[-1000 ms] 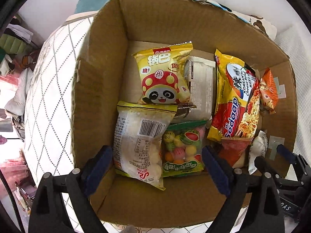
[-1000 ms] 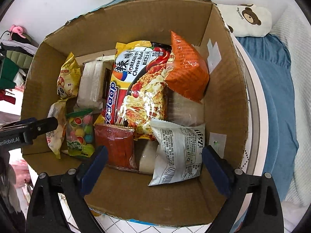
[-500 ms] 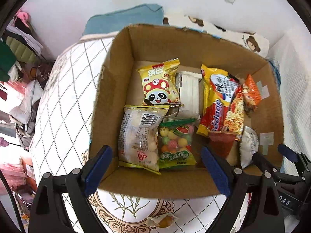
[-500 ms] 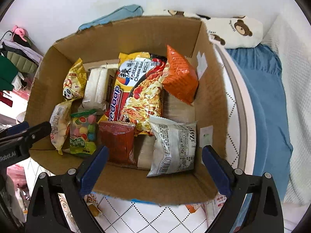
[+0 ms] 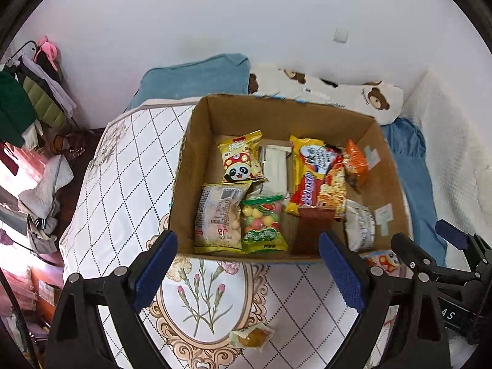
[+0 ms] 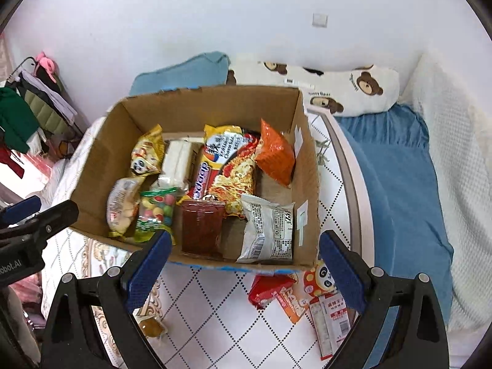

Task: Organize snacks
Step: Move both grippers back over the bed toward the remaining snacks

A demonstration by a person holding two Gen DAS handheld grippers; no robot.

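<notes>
From the left wrist, my left claw (image 5: 247,259) stands wide apart, empty, its blue pads touching nothing as it hangs above the near edge of a cardboard box (image 5: 196,153). The box sits on a bed under a white quilted cover (image 5: 123,184) with a diamond pattern and a floral medallion. Inside lie the snacks: a yellow panda bag (image 5: 241,156), a pale biscuit pack (image 5: 220,212), a green candy bag (image 5: 263,223), a red-and-yellow noodle packet (image 5: 316,175), an orange bag (image 5: 355,163), a dark red pouch (image 5: 313,224) and a silver-white packet (image 5: 359,227). One small wrapped sweet (image 5: 252,336) lies alone on the cover, well in front of the box. A blue pillow (image 5: 196,77) and a bear-print pillow (image 5: 338,92) rest against the white wall; clothes (image 5: 27,104) hang at far left. My right claw's black frame shows at lower right.

From the right wrist, my right claw (image 6: 244,261) is likewise spread wide and holds nothing, poised over the box's near wall (image 6: 233,264). This view reveals more packets outside the box: a red wrapper (image 6: 270,287), a panda-print bag (image 6: 319,279) and a flat sachet (image 6: 330,326), lying together on the cover just beside the box's near right corner. A blue sheet (image 6: 399,184) covers the bed's right side, which the left view barely catches.
</notes>
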